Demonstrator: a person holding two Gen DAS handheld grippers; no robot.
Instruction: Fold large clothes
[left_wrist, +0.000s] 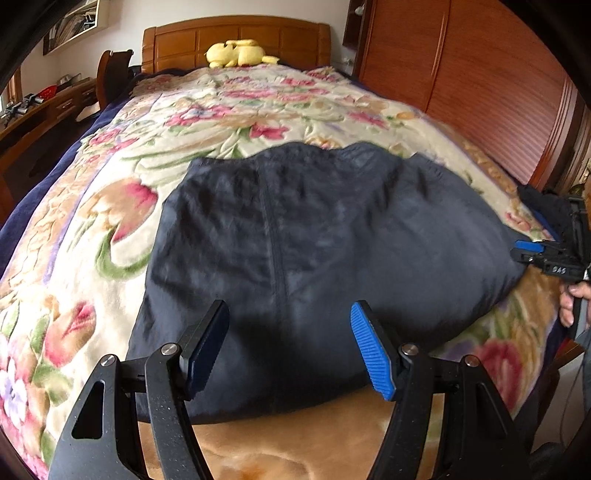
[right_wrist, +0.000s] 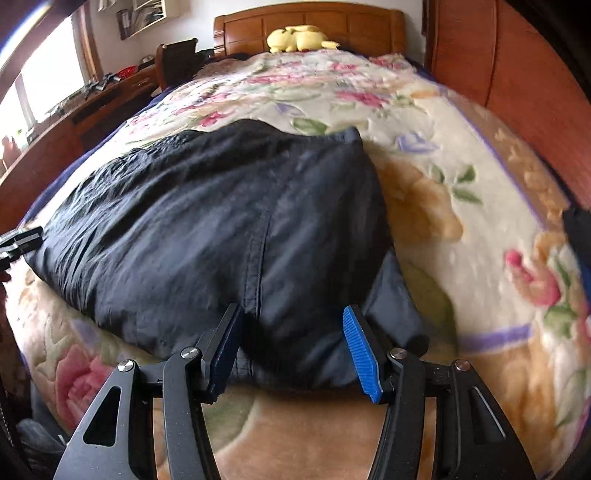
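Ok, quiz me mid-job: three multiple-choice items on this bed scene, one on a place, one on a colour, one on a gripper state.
1. Where does the yellow plush toy lie?
A. by the headboard
B. on the dark garment
C. on the desk

2. What colour is the garment?
A. red
B. dark navy
C. white

3. How is the left gripper?
A. shut on the garment
B. shut on the blanket
C. open

Answers: 1 A, it rests at the bed's far end; 2 B, dark blue-black cloth; 3 C, pads apart, nothing pinched.
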